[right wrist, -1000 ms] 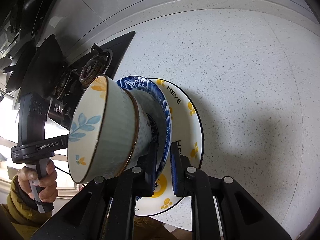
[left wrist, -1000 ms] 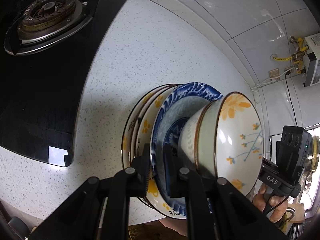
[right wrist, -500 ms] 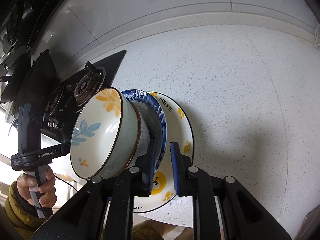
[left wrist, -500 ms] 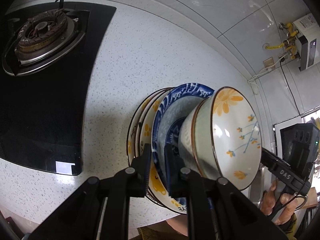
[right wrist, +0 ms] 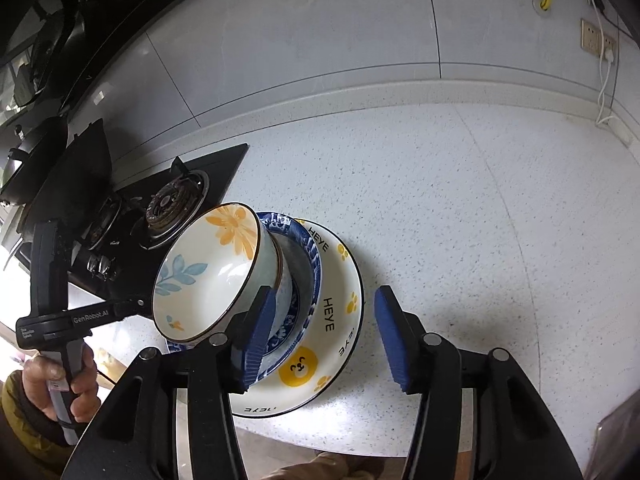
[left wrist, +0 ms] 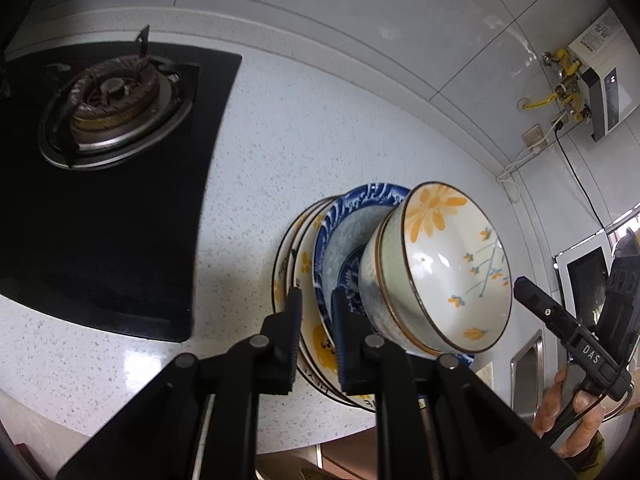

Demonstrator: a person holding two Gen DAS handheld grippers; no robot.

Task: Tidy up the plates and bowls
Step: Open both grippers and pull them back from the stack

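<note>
Right hand-held gripper [right wrist: 324,332] parted wide off the plates [right wrist: 340,320] (left [left wrist: 314,330] barely apart).

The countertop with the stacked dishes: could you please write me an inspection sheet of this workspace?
Surface: speckled white countertop, dry, no spills seen.
Job's things: one stack near the front edge: HEYE plates at the bottom, blue patterned plate on them, flowered bowl on top.
Clutter: nothing seen.
Grippers: left gripper narrowly open, jaws just been opening, plate rims between them. Right gripper wide open, jaws just been opening, straddling the stack's rim without touching.
Cables: white cable from the wall socket; black cable and yellow hose on the wall.
Surroundings: gas hob beside the stack, unlit; water heater on the tiled wall.
</note>
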